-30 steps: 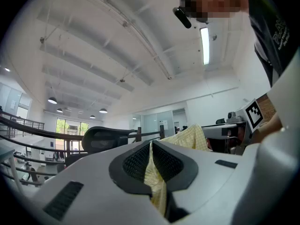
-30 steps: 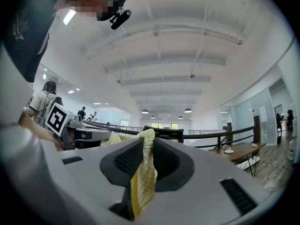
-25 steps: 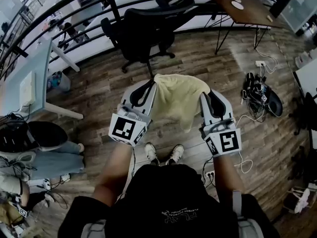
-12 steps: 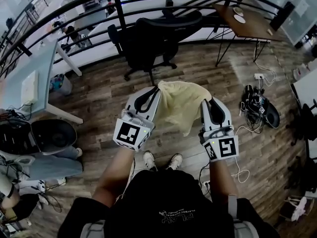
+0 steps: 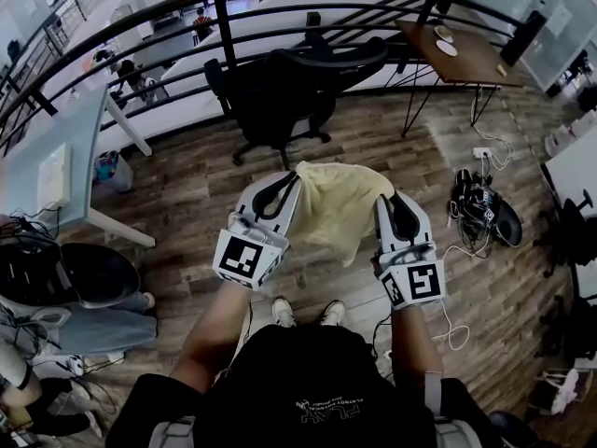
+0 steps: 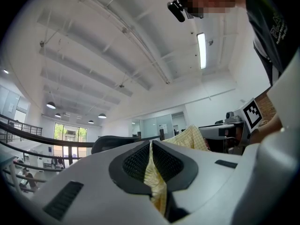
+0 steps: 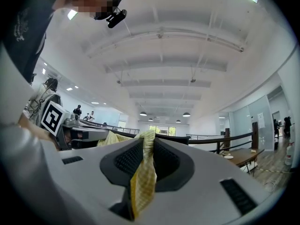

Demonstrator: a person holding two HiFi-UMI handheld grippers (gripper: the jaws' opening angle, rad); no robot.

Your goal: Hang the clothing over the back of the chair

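- The left tool [image 6: 151, 144] is closed narrow on one top corner of the pale yellow checked cloth garment [image 5: 340, 203]. The fabric is pinched between its ribbed black pads and spills out below them.
- The right tool [image 7: 146, 142] clamps the other top corner the same way, around a slightly thicker bunch of cloth.
- Between the two tools the garment hangs spread like a sheet in front of the person, clear of the brown wooden plank floor [image 5: 187, 185].
- Compared with a second ago, both tools have travelled together a little forward and upward. Their spacing is unchanged, both grips hold, and the cloth has not slipped or bunched.
- The black swivel office chair [image 5: 280, 91] stands ahead by the dark metal railing [image 5: 121, 40], apart from the cloth and untouched.
- I judge this as the carry towards the chair, with nothing draped yet. The top edge must still rise above the backrest and pass over it before either tool lets go.
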